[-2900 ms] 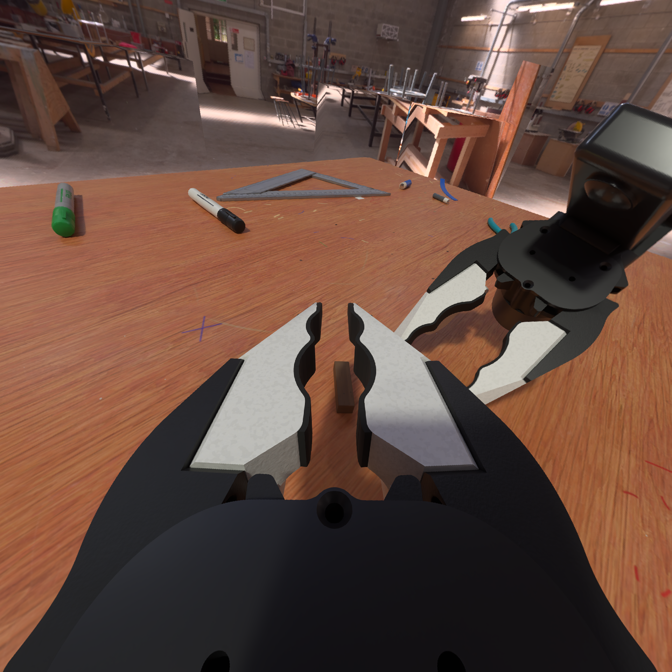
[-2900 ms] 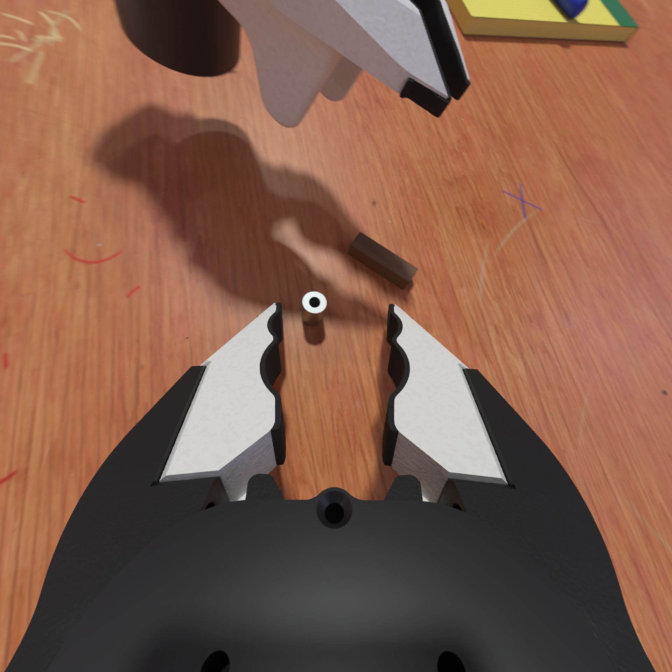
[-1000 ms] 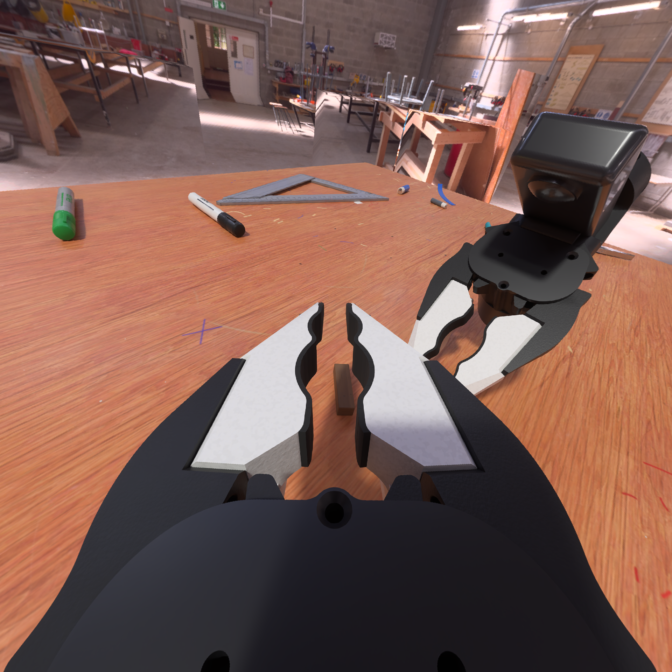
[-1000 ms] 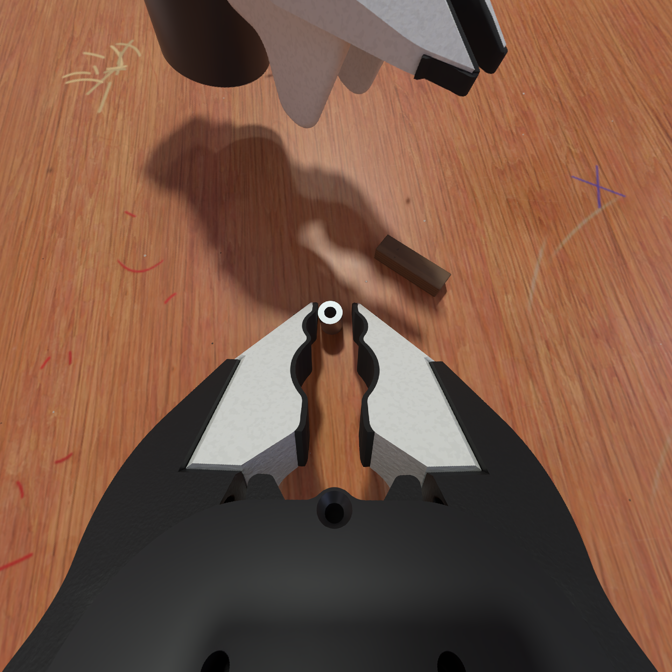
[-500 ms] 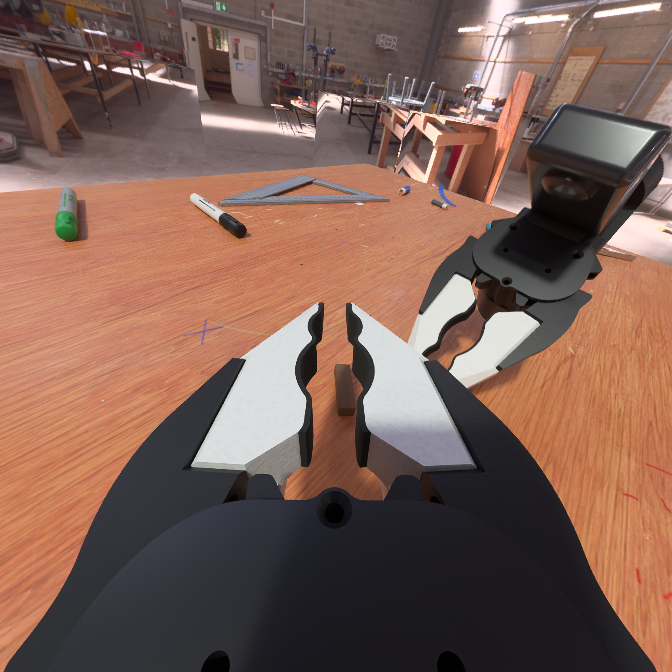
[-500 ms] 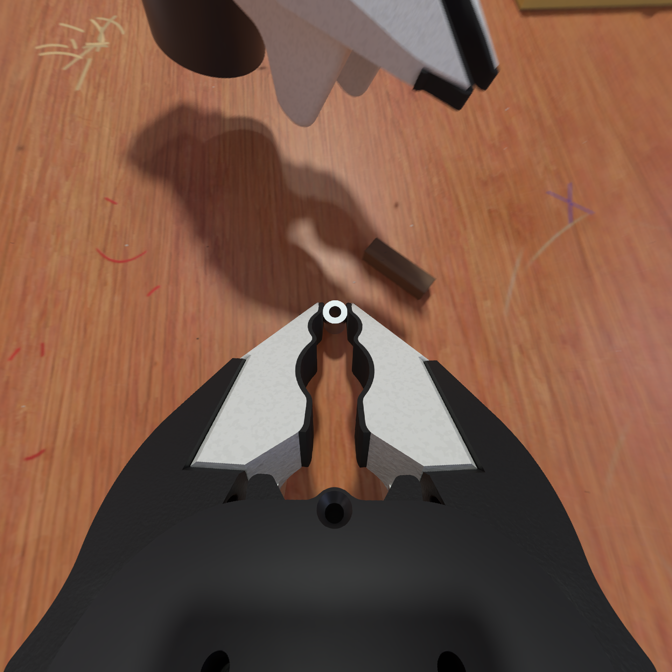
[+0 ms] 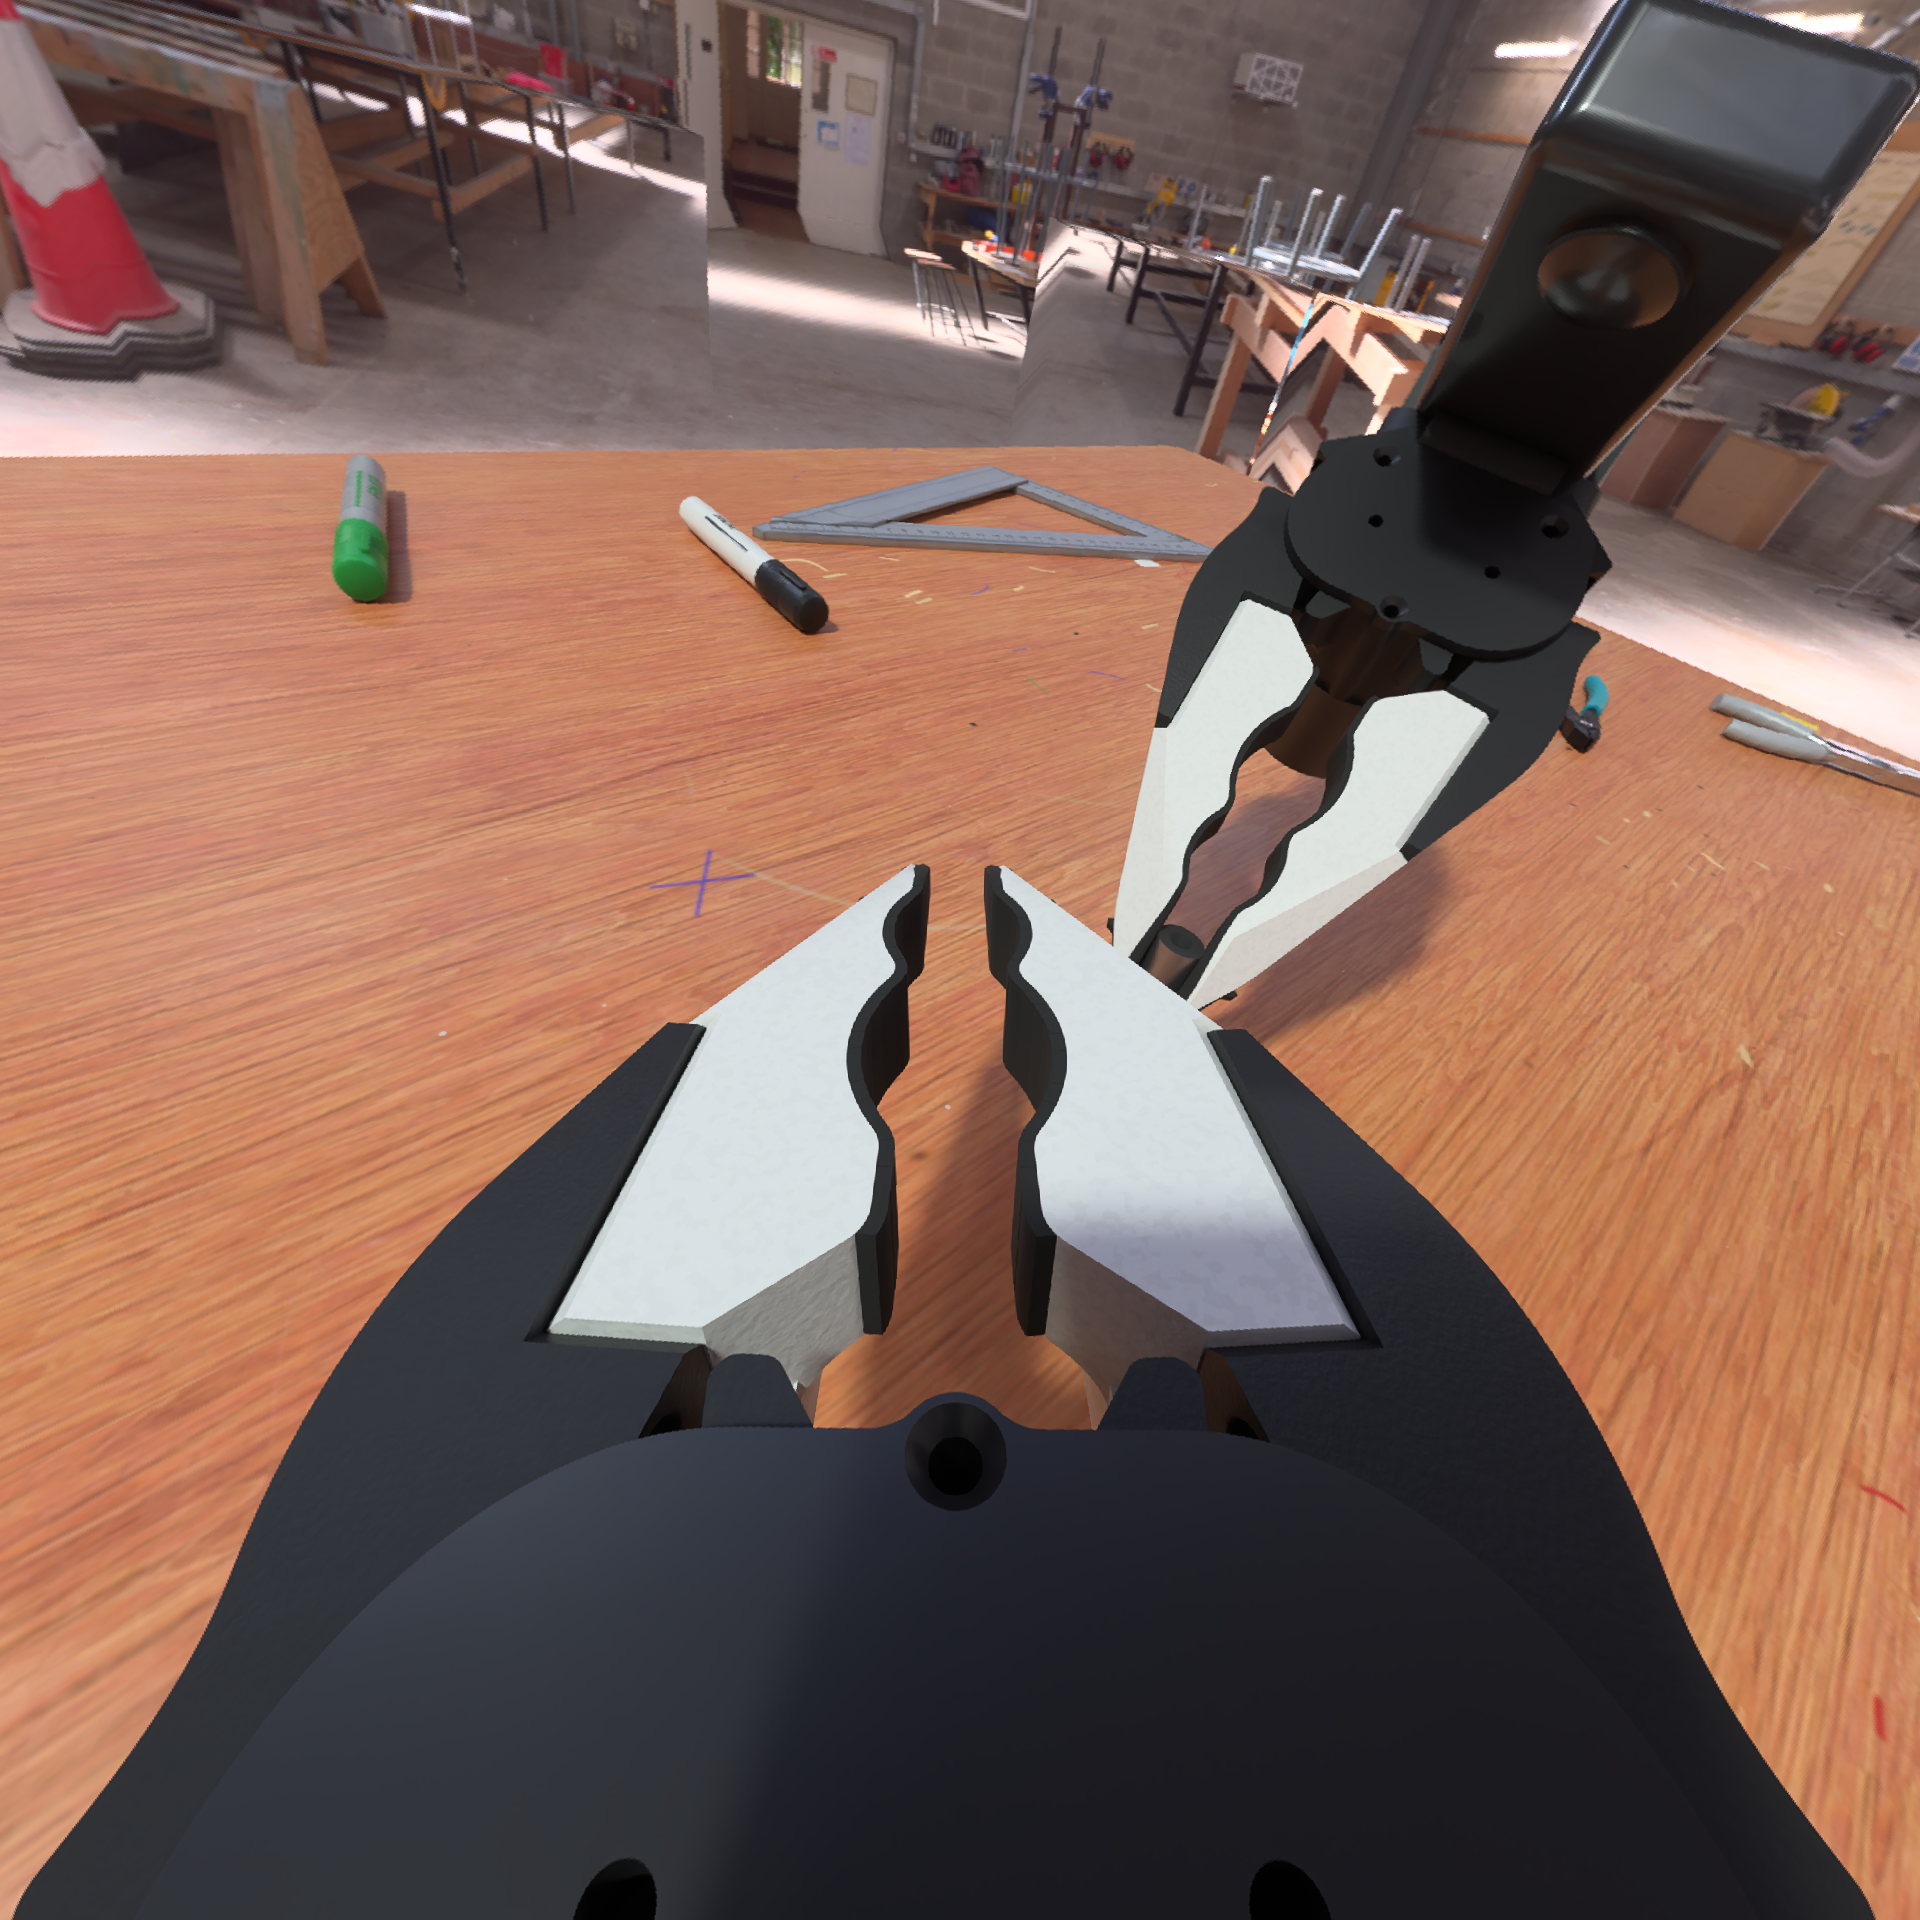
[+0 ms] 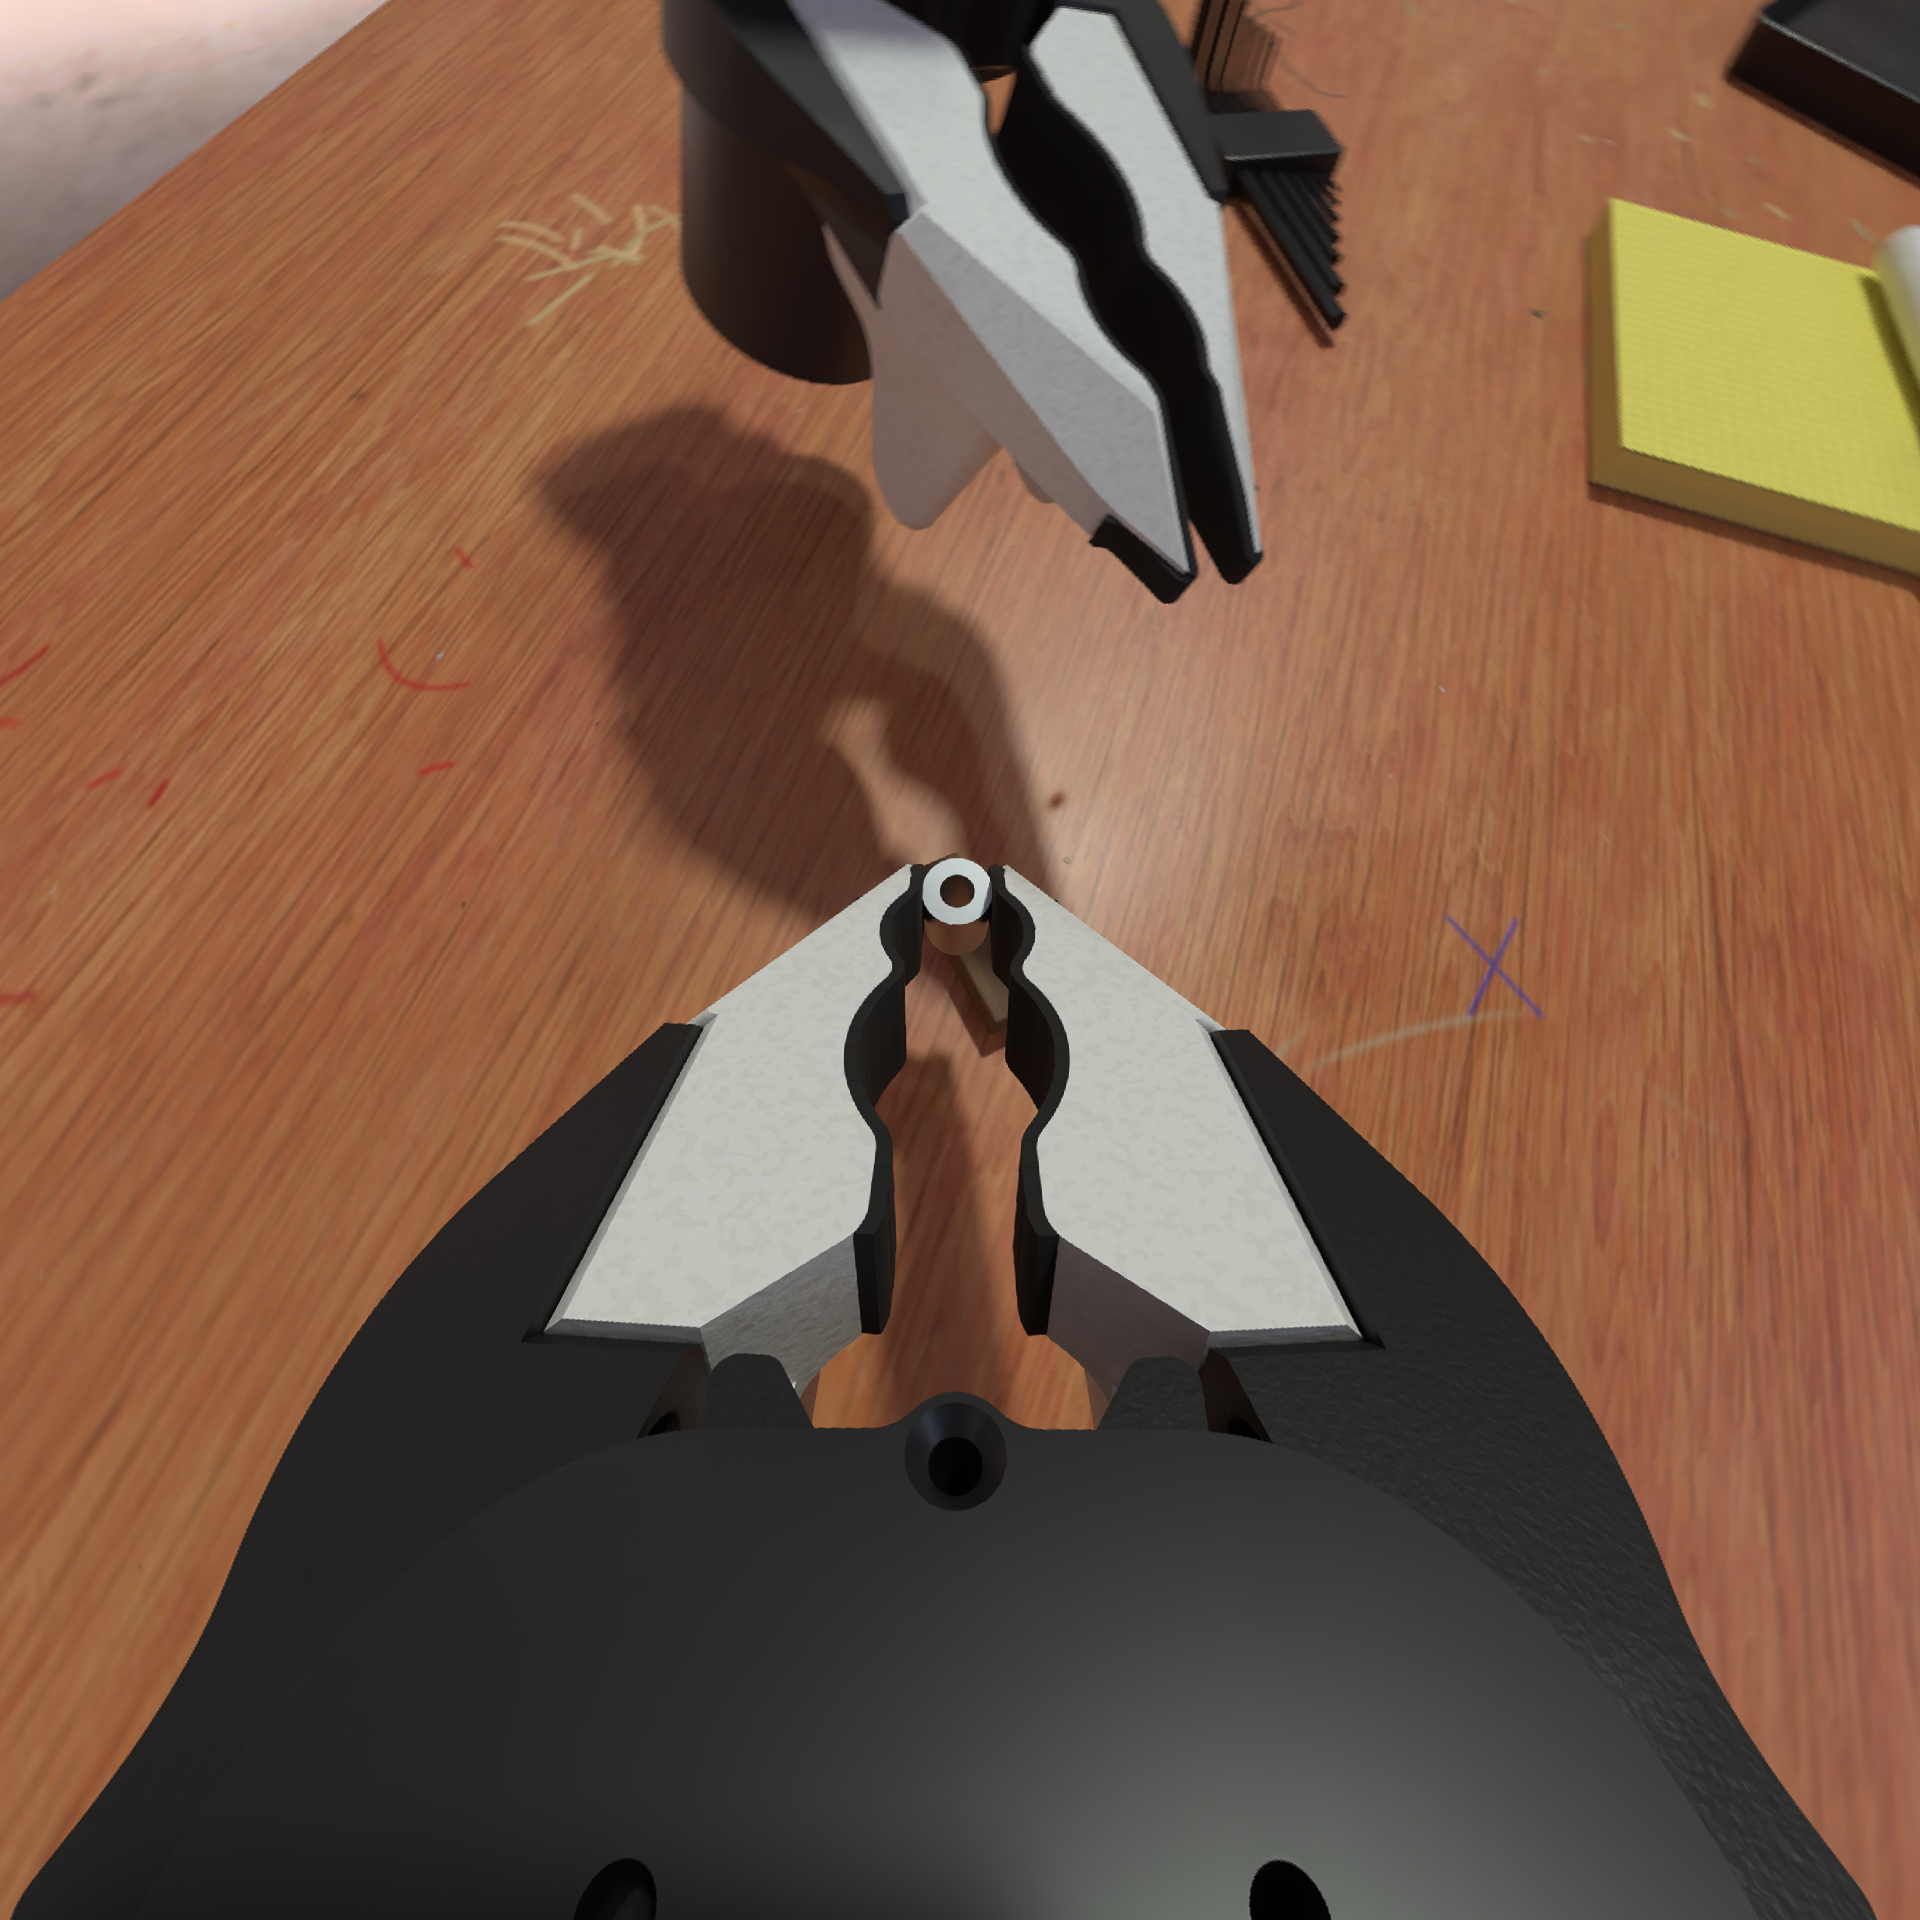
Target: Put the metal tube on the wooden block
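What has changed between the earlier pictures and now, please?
The right gripper closed on the small upright metal tube, lifted it off the table and carried it to just above the dark wooden block. The left gripper drew up and back from the block, jaws unchanged and empty. The block, the green marker and the grey set square stayed put.
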